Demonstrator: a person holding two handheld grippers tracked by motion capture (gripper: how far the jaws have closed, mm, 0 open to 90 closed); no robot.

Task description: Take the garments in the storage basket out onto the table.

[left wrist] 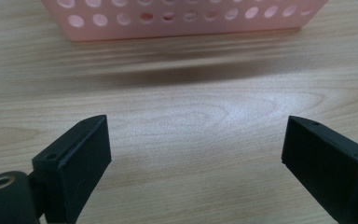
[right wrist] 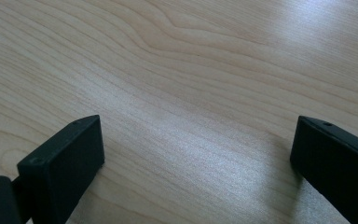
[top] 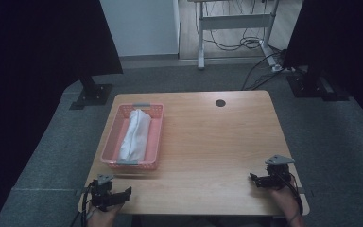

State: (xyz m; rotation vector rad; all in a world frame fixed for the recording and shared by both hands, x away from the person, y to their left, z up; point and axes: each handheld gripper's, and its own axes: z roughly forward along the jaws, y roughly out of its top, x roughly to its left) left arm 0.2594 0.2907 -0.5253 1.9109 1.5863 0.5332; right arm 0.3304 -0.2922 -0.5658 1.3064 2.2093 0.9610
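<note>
A pink perforated basket [top: 133,135] lies on the left half of the wooden table [top: 208,142], with a folded white cloth [top: 134,134] inside it. My left gripper [top: 123,194] rests at the table's front left corner, just below the basket, open with nothing between its jaws. In the left gripper view its gripper [left wrist: 196,154] hovers over bare wood, and the basket's near wall [left wrist: 182,18] runs across the top. My right gripper [top: 256,179] sits at the front right, open and empty. The right gripper view has my right gripper [right wrist: 198,149] over bare wood grain.
A round cable hole [top: 220,102] is near the table's far edge. Beyond the table are dark stand bases [top: 92,92], a desk frame [top: 236,23] and cables on grey carpet. The table's middle is bare wood.
</note>
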